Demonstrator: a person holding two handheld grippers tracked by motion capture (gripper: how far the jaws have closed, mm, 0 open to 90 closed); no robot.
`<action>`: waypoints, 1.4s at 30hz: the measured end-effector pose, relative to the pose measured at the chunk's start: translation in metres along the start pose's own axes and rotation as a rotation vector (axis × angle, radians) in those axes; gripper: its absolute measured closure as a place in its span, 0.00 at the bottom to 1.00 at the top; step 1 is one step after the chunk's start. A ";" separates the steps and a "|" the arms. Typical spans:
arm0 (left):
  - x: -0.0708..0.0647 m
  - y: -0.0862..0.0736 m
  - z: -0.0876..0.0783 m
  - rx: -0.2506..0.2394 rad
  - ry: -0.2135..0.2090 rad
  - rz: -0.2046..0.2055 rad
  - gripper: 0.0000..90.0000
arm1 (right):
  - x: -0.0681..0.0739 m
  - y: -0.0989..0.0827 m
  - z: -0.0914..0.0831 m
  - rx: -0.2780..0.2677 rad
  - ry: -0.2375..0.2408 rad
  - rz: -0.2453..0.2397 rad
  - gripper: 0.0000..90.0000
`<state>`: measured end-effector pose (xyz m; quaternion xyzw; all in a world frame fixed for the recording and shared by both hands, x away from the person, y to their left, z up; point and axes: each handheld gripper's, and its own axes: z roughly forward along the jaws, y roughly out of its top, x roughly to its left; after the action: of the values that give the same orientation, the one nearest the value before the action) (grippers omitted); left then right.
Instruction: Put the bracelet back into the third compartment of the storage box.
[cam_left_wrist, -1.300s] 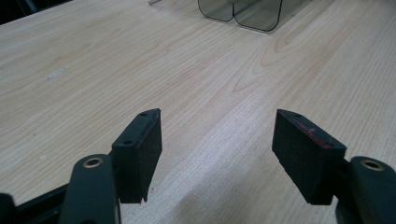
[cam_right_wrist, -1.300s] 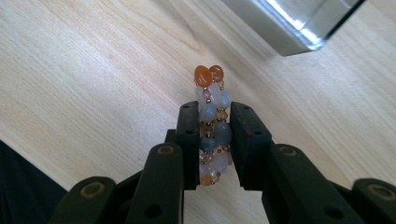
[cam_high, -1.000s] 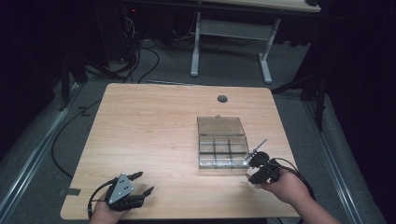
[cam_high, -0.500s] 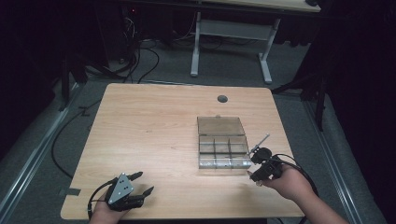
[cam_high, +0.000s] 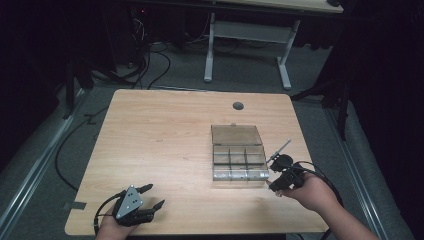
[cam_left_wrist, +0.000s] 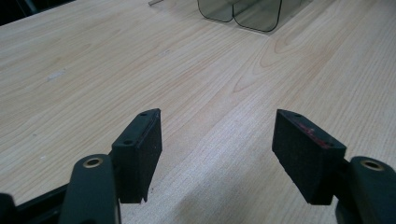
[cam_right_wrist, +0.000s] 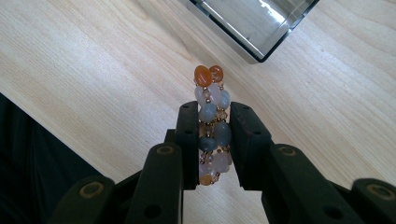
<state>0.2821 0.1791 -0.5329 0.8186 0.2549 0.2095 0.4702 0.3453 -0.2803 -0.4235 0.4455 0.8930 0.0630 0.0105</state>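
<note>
**Beaded bracelet clamped at the corner of the open organiser box**

The right claw (cam_right_wrist: 212, 140) is clamped on a beaded bracelet of orange, pale pink and grey stones (cam_right_wrist: 211, 123). Its two black jaws press the strand flat from both sides, so the beads stand in a narrow upright loop with the orange pair poking out past the tips. That pinch likely keeps the slack strand from swinging and gives a slim shape that could drop into a small cell. In the high view the right claw (cam_high: 280, 172) sits just off the 4 o'clock corner of the clear plastic compartment box (cam_high: 238, 160), whose lid lies folded back toward 12 o'clock, leaving the divided cells open from above. In the right gripper view, a corner of that box (cam_right_wrist: 254, 28) lies at 1 o'clock of the beads, near but apart.

The left claw (cam_high: 150, 196) rests at the 7 o'clock corner of the surface, jaws apart with nothing between them, well away from the box; it seems parked so as not to crowd the work.

The light wood-grain surface (cam_high: 165, 140) has a round grey cable hole (cam_high: 238, 105) near 12 o'clock. Beyond lie a dim grey floor, trailing black cables (cam_high: 150, 70) and a white-legged desk frame (cam_high: 247, 37).
</note>
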 end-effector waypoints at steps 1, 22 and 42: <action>0.000 0.000 0.000 0.000 0.000 0.000 0.37 | 0.000 0.000 -0.001 0.000 0.000 0.002 0.83; 0.000 0.000 0.000 0.000 -0.001 0.000 0.37 | -0.003 0.016 -0.016 -0.009 -0.008 -0.009 0.83; 0.000 0.000 0.000 -0.004 -0.004 -0.002 0.37 | -0.009 0.052 -0.018 -0.026 -0.023 -0.023 0.83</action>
<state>0.2820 0.1795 -0.5329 0.8179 0.2544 0.2077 0.4724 0.3908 -0.2584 -0.3995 0.4355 0.8971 0.0692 0.0271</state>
